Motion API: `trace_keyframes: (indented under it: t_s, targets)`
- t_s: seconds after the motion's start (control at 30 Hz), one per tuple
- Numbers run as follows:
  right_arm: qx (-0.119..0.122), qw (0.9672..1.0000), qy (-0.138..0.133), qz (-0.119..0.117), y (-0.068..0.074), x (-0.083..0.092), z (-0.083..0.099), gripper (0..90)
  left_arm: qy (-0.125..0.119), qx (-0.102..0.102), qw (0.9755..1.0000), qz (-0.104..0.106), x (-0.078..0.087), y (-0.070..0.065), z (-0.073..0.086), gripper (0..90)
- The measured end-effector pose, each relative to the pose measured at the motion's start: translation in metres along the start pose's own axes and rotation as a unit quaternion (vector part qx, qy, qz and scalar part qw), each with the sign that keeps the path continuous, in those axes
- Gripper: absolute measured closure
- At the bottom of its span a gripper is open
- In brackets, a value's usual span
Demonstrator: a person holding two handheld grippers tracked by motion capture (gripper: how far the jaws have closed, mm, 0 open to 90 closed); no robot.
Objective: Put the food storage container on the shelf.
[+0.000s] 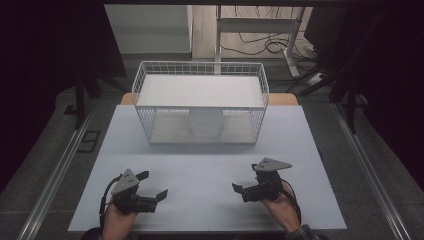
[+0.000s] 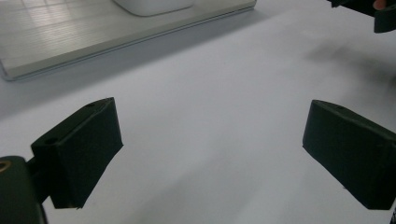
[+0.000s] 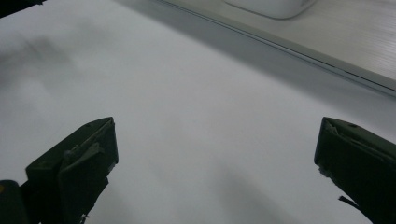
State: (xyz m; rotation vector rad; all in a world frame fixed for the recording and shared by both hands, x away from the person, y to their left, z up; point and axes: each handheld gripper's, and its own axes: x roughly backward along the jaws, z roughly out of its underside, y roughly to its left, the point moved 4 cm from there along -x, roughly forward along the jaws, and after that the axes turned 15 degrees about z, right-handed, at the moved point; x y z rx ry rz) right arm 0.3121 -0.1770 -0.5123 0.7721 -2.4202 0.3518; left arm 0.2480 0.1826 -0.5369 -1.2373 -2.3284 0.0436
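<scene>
A white wire rack (image 1: pixel 200 70) with two shelves stands at the back middle of the table (image 1: pixel 210 170). On its lower shelf (image 1: pixel 170 131) sits a white round container (image 1: pixel 205 124), with its bottom edge in the left gripper view (image 2: pixel 154 5) and in the right gripper view (image 3: pixel 275 7). My left gripper (image 1: pixel 154 184) is held low over the front left of the table, open, with nothing between its fingers (image 2: pixel 79 149). My right gripper (image 1: pixel 245 177) is at the front right, also open and empty, fingers (image 3: pixel 74 168) wide apart. The two grippers point inward toward each other.
The rack's lower board (image 2: pixel 93 37) lies just beyond the left gripper, and the same board (image 3: pixel 350 46) is ahead of the right one. Bare white tabletop lies between the grippers. Beyond the table are a desk frame (image 1: pixel 260 25) and floor cables.
</scene>
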Motion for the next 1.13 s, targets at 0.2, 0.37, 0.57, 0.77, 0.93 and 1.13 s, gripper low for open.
trace_keyframes:
  t_s: [0.2,0.37,0.57,0.77,0.93,1.13]
  targets:
    - [0.0,0.9998,0.01,0.017,-0.005,0.009,0.01,0.0,0.004,0.003,1.0,-0.007,0.008,0.0,0.004,4.0]
    - [0.002,0.9994,0.018,0.028,-0.006,0.014,0.02,0.0,0.004,0.004,0.9999,-0.015,0.014,0.001,0.008,3.8]
    - [-0.002,0.9987,0.028,0.042,-0.009,0.023,0.032,0.0,0.007,0.012,0.9997,-0.021,0.019,0.004,0.014,3.3]
    - [-0.006,0.9977,0.046,0.05,-0.01,0.028,0.048,0.0,0.022,0.027,0.9992,-0.02,0.02,0.006,0.02,3.4]
    - [0.004,0.9961,0.07,0.053,-0.009,0.029,0.057,0.0,0.034,0.039,0.9985,-0.018,0.019,0.008,0.024,3.2]
    - [0.016,0.9943,0.088,0.059,-0.008,0.028,0.062,0.0,0.035,0.047,0.9981,-0.018,0.019,0.009,0.025,2.7]
